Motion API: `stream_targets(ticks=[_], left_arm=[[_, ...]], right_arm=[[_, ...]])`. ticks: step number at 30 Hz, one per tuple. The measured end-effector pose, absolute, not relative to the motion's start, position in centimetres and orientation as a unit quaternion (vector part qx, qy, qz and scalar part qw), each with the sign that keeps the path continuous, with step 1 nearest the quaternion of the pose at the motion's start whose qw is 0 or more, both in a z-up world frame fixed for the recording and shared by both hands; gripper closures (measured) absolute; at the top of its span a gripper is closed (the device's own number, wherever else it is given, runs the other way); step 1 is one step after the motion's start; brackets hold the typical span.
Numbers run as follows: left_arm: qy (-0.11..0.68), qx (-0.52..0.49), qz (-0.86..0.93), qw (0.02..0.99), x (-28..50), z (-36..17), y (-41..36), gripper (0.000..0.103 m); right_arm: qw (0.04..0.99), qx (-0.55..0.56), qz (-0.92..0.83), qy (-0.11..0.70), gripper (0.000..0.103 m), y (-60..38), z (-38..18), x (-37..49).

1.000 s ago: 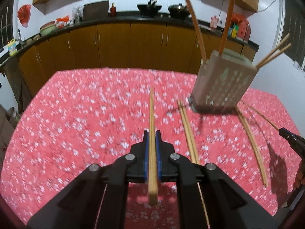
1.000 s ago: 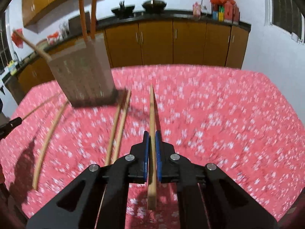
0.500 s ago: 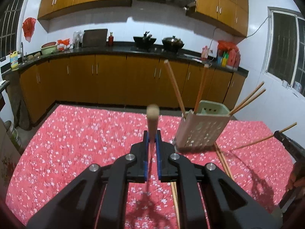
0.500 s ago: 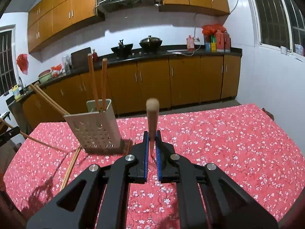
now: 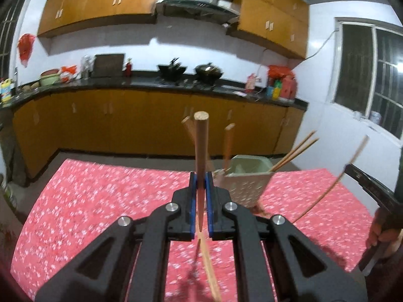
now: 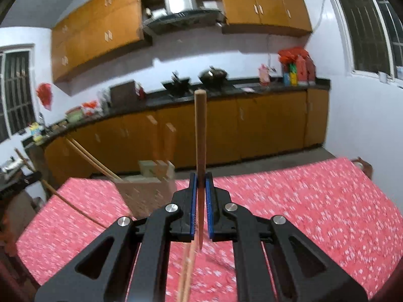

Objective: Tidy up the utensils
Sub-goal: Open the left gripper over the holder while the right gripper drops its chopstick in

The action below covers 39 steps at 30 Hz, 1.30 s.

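My left gripper (image 5: 200,178) is shut on a wooden chopstick (image 5: 201,146) that stands upright, thick end up. My right gripper (image 6: 200,178) is shut on another wooden chopstick (image 6: 200,136), also upright. A pale perforated utensil holder (image 5: 248,188) stands on the red flowered tablecloth (image 5: 100,196) just right of the left gripper, with several chopsticks leaning in it. In the right wrist view the holder (image 6: 146,193) is to the left of my gripper. Loose chopsticks (image 6: 187,269) lie on the cloth below both grippers.
The right gripper with its chopstick (image 5: 335,183) shows at the right edge of the left wrist view. Kitchen cabinets and a dark counter (image 5: 151,83) with pots run along the far wall. The floor lies beyond the table's far edge.
Both grippers have tilted up and lifted, so each held chopstick went from lying flat along the table to standing upright. The holder now sits lower and nearer in both views.
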<state>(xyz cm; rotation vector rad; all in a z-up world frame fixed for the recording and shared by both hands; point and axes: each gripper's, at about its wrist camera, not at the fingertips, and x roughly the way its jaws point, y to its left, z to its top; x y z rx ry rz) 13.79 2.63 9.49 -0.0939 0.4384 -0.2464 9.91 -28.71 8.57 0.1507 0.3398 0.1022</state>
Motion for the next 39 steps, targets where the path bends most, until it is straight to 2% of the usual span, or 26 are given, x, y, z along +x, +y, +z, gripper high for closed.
stream_targets(ticks=[10, 15, 32, 34, 36, 37, 39], left_arm=[[0.128, -0.043, -0.171, 0.976, 13.6, 15.9, -2.0, 0.095], [0.103, -0.04, -0.145, 0.983, 15.6, 17.4, -3.3, 0.095], [0.166, -0.053, -0.143, 0.974, 22.2, 11.1, -4.0, 0.095], [0.169, -0.056, -0.143, 0.974, 22.3, 10.8, -3.8, 0.093], [0.168, -0.059, -0.145, 0.973, 22.0, 10.9, -3.6, 0.088], [0.166, -0.06, -0.145, 0.974, 22.0, 10.9, -3.5, 0.083], [0.158, -0.065, -0.142, 0.975, 21.6, 11.3, -3.0, 0.079]], right_arm=[[0.992, 0.076, 0.093, 0.037, 0.096, -25.1, 15.3, 10.0], [0.993, 0.086, 0.082, 0.006, 0.096, -24.2, 15.7, 12.6], [0.988, 0.068, 0.08, 0.11, 0.095, -22.3, 8.7, 19.0], [0.987, 0.073, 0.089, 0.116, 0.088, -22.3, 8.6, 18.7], [0.986, 0.082, 0.09, 0.11, 0.061, -22.7, 9.0, 17.8], [0.986, 0.085, 0.092, 0.107, 0.059, -22.9, 9.3, 17.6], [0.986, 0.088, 0.095, 0.103, 0.059, -23.2, 9.9, 16.8]])
